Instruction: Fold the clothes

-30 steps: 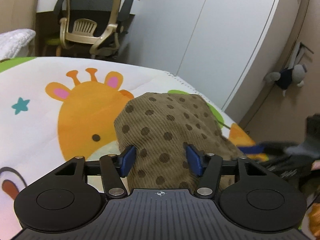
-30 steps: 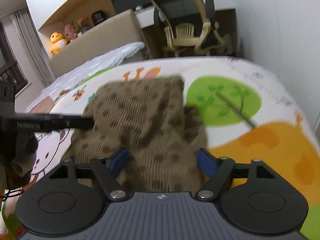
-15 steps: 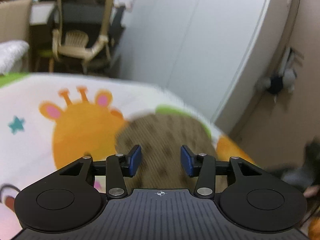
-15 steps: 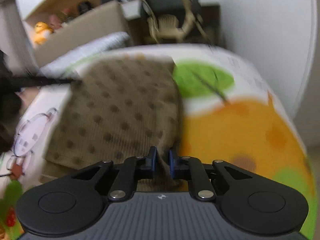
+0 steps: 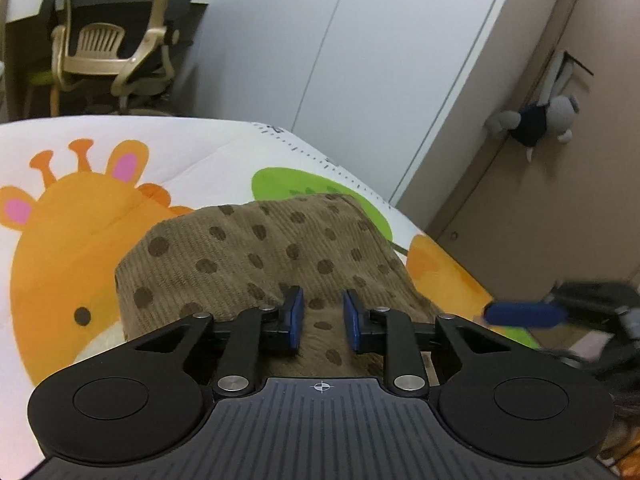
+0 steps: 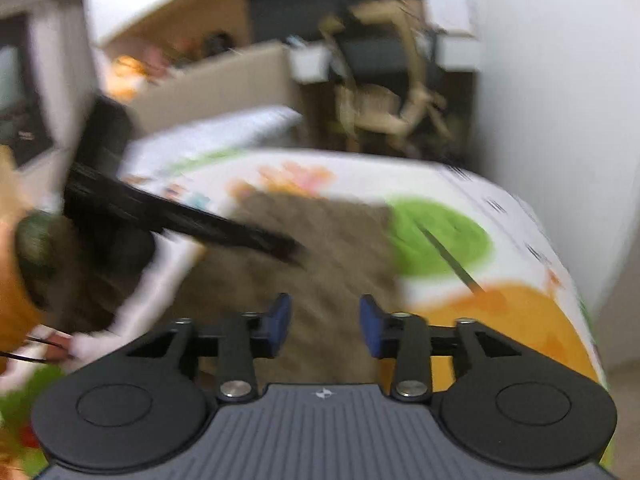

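Your left gripper (image 5: 321, 322) has its jaws narrowed astride a raised ridge of the brown dotted corduroy garment (image 5: 260, 256), apparently to pinch a fold; whether the pads grip is unclear. Your right gripper (image 6: 323, 330) hangs jaws apart, holding nothing, over the garment's near edge. The garment lies on the cartoon-printed bed cover (image 5: 80, 168). Beyond: beige mesh office chair (image 5: 112, 40), white wardrobe doors (image 5: 360, 40).

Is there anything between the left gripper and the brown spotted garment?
Nothing visible. The left gripper sits directly over the brown dotted garment, fingers apart, with only cloth showing between them.
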Demonstrator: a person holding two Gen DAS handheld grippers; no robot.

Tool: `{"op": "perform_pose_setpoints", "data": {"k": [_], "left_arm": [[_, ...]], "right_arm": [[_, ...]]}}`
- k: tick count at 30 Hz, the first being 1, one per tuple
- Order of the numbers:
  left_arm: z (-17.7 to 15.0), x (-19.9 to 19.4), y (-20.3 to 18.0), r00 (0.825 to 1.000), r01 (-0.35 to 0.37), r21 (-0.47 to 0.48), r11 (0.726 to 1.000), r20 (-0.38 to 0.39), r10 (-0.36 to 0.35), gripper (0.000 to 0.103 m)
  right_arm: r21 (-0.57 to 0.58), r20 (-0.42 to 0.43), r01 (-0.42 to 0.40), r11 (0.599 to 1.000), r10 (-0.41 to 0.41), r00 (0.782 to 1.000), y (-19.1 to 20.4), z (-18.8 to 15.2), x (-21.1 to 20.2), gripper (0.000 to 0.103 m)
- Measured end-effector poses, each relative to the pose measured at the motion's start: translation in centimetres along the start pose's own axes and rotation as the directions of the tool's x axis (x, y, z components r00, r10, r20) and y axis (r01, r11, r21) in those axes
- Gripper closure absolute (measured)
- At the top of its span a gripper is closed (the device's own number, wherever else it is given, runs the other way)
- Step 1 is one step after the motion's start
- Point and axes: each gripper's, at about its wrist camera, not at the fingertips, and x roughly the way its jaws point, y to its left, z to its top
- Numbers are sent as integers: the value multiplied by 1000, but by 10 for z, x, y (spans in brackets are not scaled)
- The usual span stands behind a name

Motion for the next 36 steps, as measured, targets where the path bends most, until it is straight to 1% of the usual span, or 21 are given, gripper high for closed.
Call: {"op": "perform_pose_setpoints", "data": {"k": [1,2,3,5,6,8,11,12,13,14,15,16,19,21,23,25,26,28,30,33,36], "left_arm": [[-1,1,0,1000,-2,6,1000,-3,2,77],[-1,0,1,1000,-1,3,1000,-2,1,77],[-1,0,2,1000,-3,1,1000,0,3,78],[-1,-3,3,1000,-6,1,1000,3,6,78],[0,-3,1,1000,-7,2,1000,1,7,78],[-1,-8,-2,1000,-13,5,1000,5,13,78],[0,-20,-2,1000,0,-19,1000,20,0,77],[1,-28,-3,999,-8,-24,1000,40,9,75],[2,-36,-3,998,-16,-29,999,60,18,66],[2,-46,-4,995,-31,-26,999,89,34,60],[1,-54,-5,992,-47,-23,999,117,50,50],[2,-58,-6,988,-85,-14,996,129,86,49],[-2,-50,-3,979,-181,24,983,94,178,55],[-5,-44,2,976,-203,33,979,86,200,55],[-7,-41,6,975,-207,31,978,85,204,55],[-7,-40,5,975,-207,32,978,85,203,55],[-7,-40,5,976,-206,33,978,85,203,55],[-7,-40,5,976,-206,34,978,84,203,55],[-7,-39,5,976,-206,36,978,83,202,55],[-6,-39,4,976,-208,40,977,80,204,55],[-7,-39,4,976,-206,42,978,78,202,55]], "right_arm": [[-24,0,-35,999,35,999,10,2,4,50],[-45,-16,-63,997,62,998,18,1,12,50],[-66,-53,-66,996,62,997,26,-4,25,50],[-111,-143,-43,993,26,989,38,-18,55,50],[-137,-148,-28,990,7,989,42,-26,63,49],[-173,-132,-10,985,-13,991,46,-35,68,48],[-171,-135,-3,985,-20,991,46,-35,64,47],[-174,-134,-3,985,-21,991,46,-36,63,47],[-175,-134,-3,985,-21,991,47,-36,62,47],[-174,-135,-2,985,-22,991,47,-36,62,47],[-175,-136,-2,985,-22,991,47,-35,61,47],[-175,-138,-4,985,-21,990,47,-35,61,47],[-154,-141,-35,988,13,990,44,-26,54,47],[-124,-135,-75,989,58,989,38,-18,47,44],[-98,-99,-90,991,81,992,23,-2,36,30],[-96,-54,-53,994,48,997,8,14,28,25],[-92,-30,-21,996,19,999,-1,24,26,25],[-49,3,37,998,-37,999,-18,42,35,25],[19,16,70,997,-70,997,-33,59,54,25],[73,-6,102,992,-102,995,-48,73,97,25],[9,-96,155,988,-154,983,-46,60,141,24]]}}
